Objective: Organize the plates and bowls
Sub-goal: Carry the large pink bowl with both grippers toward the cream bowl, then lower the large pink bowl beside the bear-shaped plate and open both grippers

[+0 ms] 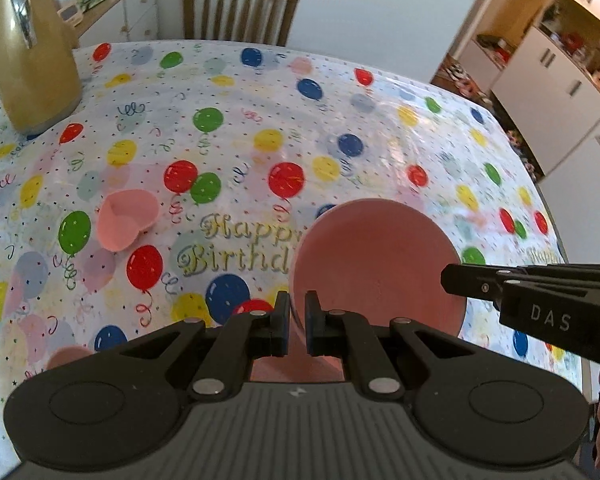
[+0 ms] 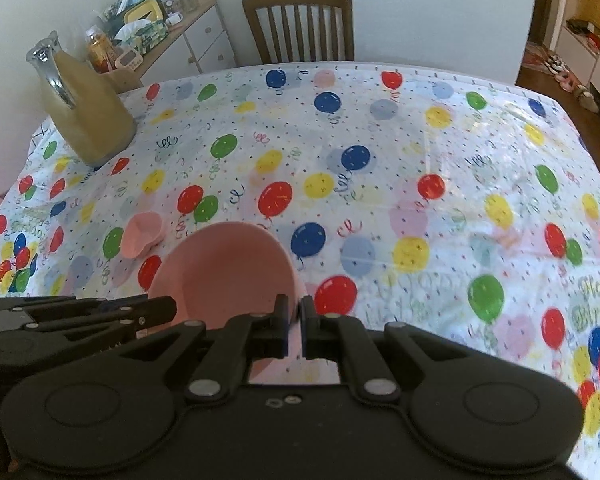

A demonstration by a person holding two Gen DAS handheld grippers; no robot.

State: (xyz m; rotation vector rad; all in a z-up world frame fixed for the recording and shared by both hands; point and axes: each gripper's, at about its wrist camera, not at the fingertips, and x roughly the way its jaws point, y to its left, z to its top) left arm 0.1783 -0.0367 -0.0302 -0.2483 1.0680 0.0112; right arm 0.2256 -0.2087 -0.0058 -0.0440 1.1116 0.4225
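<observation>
A: Which item are the two tongs carrying, and where is it sitting in relation to the counter?

B: Both are gripping one pink plate [image 1: 376, 264]; the left tongs [image 1: 297, 312] are clenched on its near rim, and the right tongs [image 2: 294, 316] are clenched on the opposite part of the rim; in the left wrist view the right tongs are appearing from the right edge with their tips at the plate's edge; the plate is hanging tilted above the balloon tablecloth [image 1: 228, 128], apparently clear of it.

A: Why are two grips being used on a single plate?

B: Probably because a thin rim pinched at one spot is tending to swing; holding it at two places is keeping the plate steady while it is being carried.

A: What else is lying on the counter [image 2: 380, 68]?

B: A small pink heart-shaped bowl [image 1: 127, 220] is resting on the cloth, to the left of the plate and well apart from it; another pink piece [image 1: 66, 356] is peeking out beside the left tongs' body, too hidden to name; a yellow jug [image 1: 30, 68] is standing at the far left corner; a wooden chair [image 2: 300, 24] is waiting behind the far edge.

A: How far along is the organizing?

B: Judging from this layout, it is looking early to midway; the pink pieces are still lying scattered rather than stacked, and the plate is presumably heading toward a gathering spot.
</observation>
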